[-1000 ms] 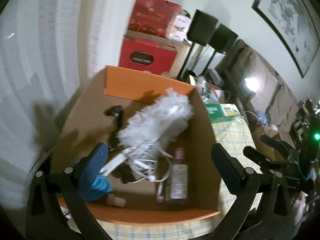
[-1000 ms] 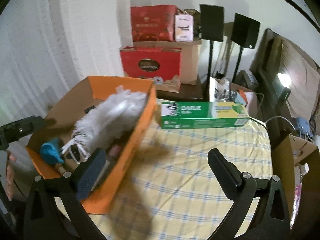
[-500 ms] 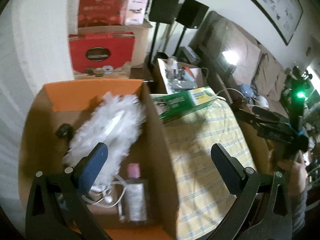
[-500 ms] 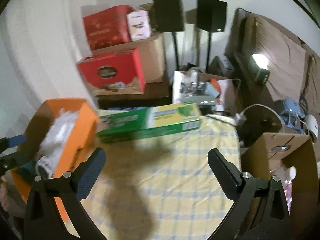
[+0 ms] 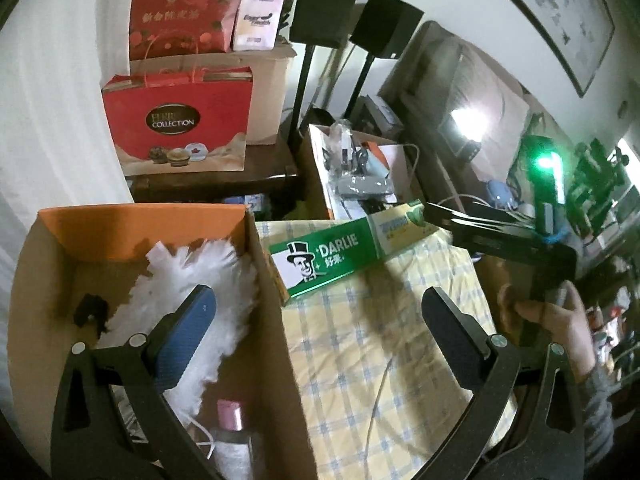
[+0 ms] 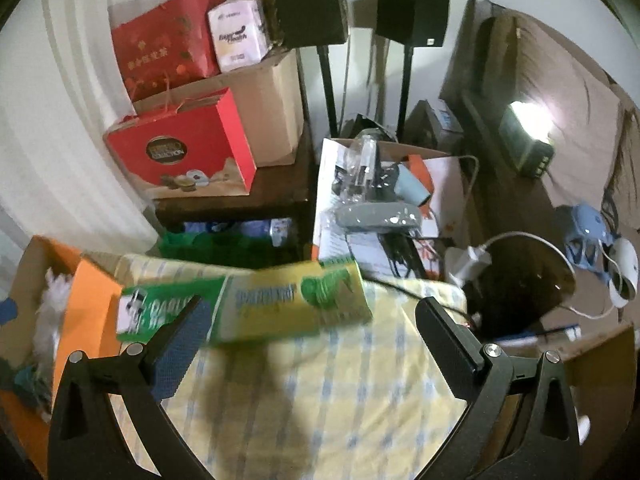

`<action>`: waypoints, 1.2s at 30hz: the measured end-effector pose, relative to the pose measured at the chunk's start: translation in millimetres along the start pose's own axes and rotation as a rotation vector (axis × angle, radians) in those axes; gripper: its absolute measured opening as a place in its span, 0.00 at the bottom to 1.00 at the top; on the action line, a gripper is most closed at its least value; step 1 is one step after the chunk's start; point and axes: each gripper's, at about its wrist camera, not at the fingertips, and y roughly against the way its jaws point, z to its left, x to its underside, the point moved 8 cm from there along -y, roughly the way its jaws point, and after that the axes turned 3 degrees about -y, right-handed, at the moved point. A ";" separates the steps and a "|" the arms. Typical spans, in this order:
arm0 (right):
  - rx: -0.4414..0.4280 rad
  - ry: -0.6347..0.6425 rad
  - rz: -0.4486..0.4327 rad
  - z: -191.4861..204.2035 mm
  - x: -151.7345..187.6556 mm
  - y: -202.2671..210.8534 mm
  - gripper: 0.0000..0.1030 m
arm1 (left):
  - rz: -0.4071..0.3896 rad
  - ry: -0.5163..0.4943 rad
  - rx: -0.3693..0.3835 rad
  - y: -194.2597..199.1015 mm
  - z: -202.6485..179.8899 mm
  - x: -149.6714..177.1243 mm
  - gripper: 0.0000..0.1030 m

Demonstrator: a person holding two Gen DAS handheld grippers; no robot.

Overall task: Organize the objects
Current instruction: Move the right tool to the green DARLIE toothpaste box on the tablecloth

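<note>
A green and yellow Darlie toothpaste box (image 5: pixel 344 252) lies on the yellow checked tablecloth (image 5: pixel 360 360), beside the orange cardboard box (image 5: pixel 140 224). The cardboard box holds a white fluffy duster (image 5: pixel 200 280), a pink-capped bottle (image 5: pixel 232 428) and a small black object (image 5: pixel 90 312). My left gripper (image 5: pixel 320 340) is open and empty, over the cardboard box's right wall. My right gripper (image 6: pixel 312 344) is open and empty, close in front of the toothpaste box (image 6: pixel 248 304). In the left wrist view its fingertips (image 5: pixel 436 216) reach the toothpaste box's far end.
Red gift bags (image 5: pixel 176 128) and a cardboard carton (image 6: pixel 272 108) stand on a dark side table behind. Two black speakers on stands (image 6: pixel 308 4) are at the back. A cluttered white box (image 6: pixel 376 200) stands past the table's far edge. A brown carton (image 6: pixel 600 380) is at right.
Both grippers have swung to the right, away from the cardboard box's inside. The right gripper has come close to the toothpaste box, which now fills its near view.
</note>
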 end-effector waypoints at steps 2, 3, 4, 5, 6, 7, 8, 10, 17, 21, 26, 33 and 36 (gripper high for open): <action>0.001 -0.003 0.011 1.3 -6.7 -16.8 1.00 | 0.002 0.005 -0.007 -4.6 0.9 -1.1 1.00; -0.004 -0.004 0.017 3.4 -9.8 -25.2 1.00 | 0.001 0.006 -0.013 -5.8 1.7 -1.0 1.00; -0.010 -0.007 0.024 5.3 -13.2 -35.6 1.00 | 0.002 0.006 -0.017 -8.1 2.5 -1.6 1.00; -0.009 -0.008 0.028 6.9 -14.6 -40.7 1.00 | 0.005 0.004 -0.018 -9.9 2.9 -1.3 1.00; -0.010 -0.007 0.031 7.9 -17.0 -46.8 1.00 | 0.006 0.003 -0.018 -11.1 3.1 -1.5 1.00; -0.011 -0.005 0.033 8.8 -20.1 -53.5 1.00 | 0.004 0.002 -0.018 -11.7 3.7 -1.5 1.00; -0.008 -0.003 0.042 8.6 -22.4 -59.3 1.00 | 0.005 0.001 -0.016 -11.6 3.3 -1.5 1.00; 0.000 -0.003 0.073 6.5 -24.3 -72.2 1.00 | 0.005 -0.002 -0.008 -12.4 2.5 -1.0 1.00; 0.042 0.038 0.169 0.1 -13.9 -93.1 1.00 | 0.004 -0.025 -0.010 -12.0 -4.0 1.5 1.00; 0.039 0.051 0.221 -2.1 -0.9 -89.7 1.00 | 0.005 -0.016 0.002 -5.0 -11.8 6.0 1.00; 0.024 0.055 0.274 -6.0 27.6 -70.9 1.00 | 0.003 -0.027 0.040 10.9 -32.5 18.0 1.00; -0.003 0.036 0.265 -11.9 82.0 -27.7 1.00 | 0.033 -0.061 0.107 22.5 -71.3 53.1 1.00; -0.010 0.020 0.245 -10.1 104.9 -10.3 1.00 | 0.038 -0.076 0.120 26.8 -84.2 65.3 1.00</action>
